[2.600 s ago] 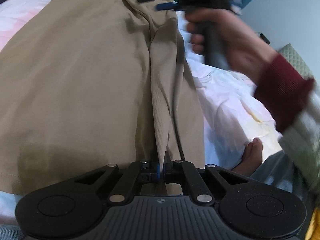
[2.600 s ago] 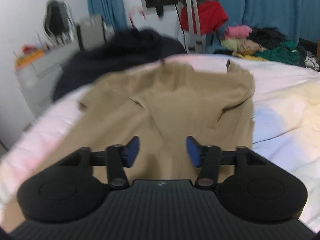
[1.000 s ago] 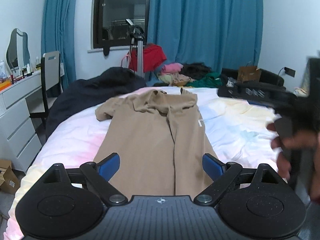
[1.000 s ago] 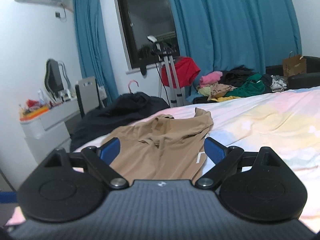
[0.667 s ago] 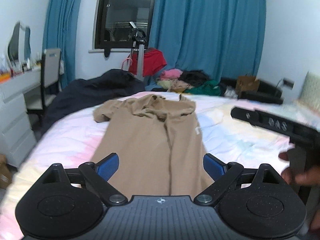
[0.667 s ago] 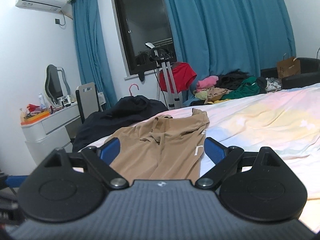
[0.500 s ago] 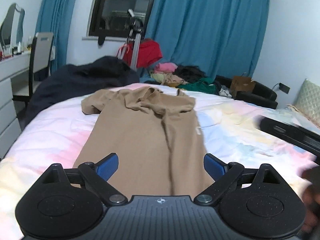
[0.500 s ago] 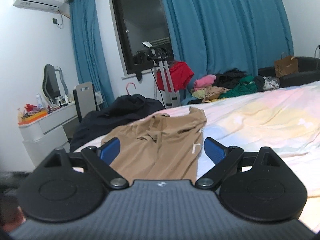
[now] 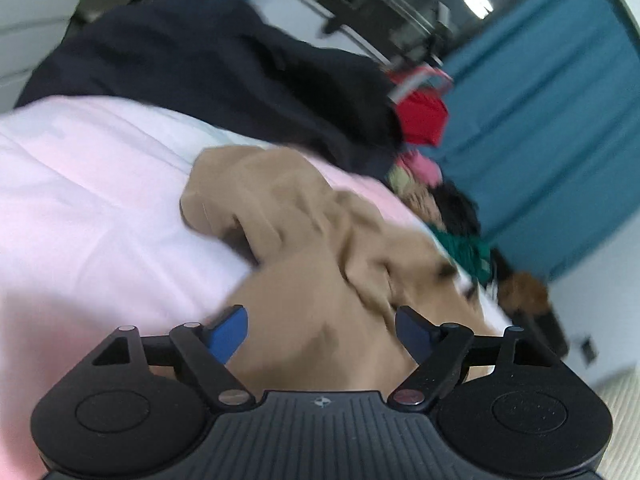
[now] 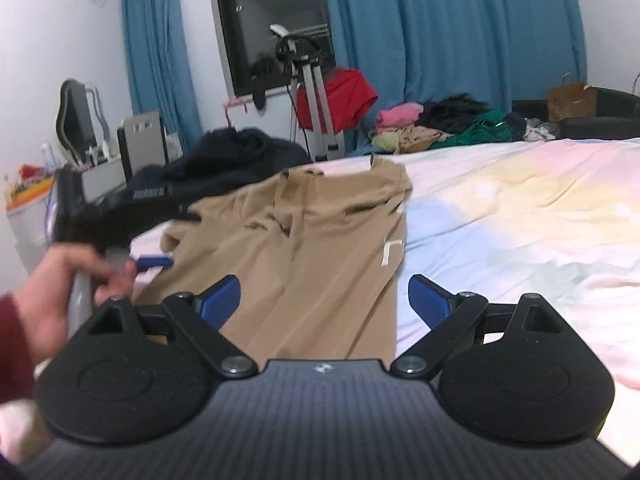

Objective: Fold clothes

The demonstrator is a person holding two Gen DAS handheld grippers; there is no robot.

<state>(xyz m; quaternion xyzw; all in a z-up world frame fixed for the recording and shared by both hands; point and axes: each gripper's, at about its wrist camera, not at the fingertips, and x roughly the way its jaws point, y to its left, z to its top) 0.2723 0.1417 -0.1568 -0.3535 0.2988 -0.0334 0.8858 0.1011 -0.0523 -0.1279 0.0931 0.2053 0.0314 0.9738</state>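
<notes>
A tan garment (image 10: 320, 248) lies lengthwise on the bed, folded along its length, with a small white tag (image 10: 390, 254) near its right edge. Its bunched left sleeve (image 9: 248, 200) shows in the tilted, blurred left wrist view. My left gripper (image 9: 320, 332) is open and empty just above the cloth near that sleeve; it also shows in the right wrist view (image 10: 154, 262), held in a hand. My right gripper (image 10: 324, 300) is open and empty above the garment's near end.
The bed (image 10: 520, 220) has a pastel sheet. A dark garment heap (image 10: 236, 160) lies at its far left. Beyond stand a tripod with a red garment (image 10: 344, 96), a clothes pile (image 10: 440, 124), a white dresser (image 10: 36, 200) and blue curtains (image 10: 460, 32).
My left gripper has swung left and forward toward the bunched sleeve, tilting its view. It was shut on the garment's fold 2.6 s ago and is open now. My right gripper has dipped slightly toward the bed.
</notes>
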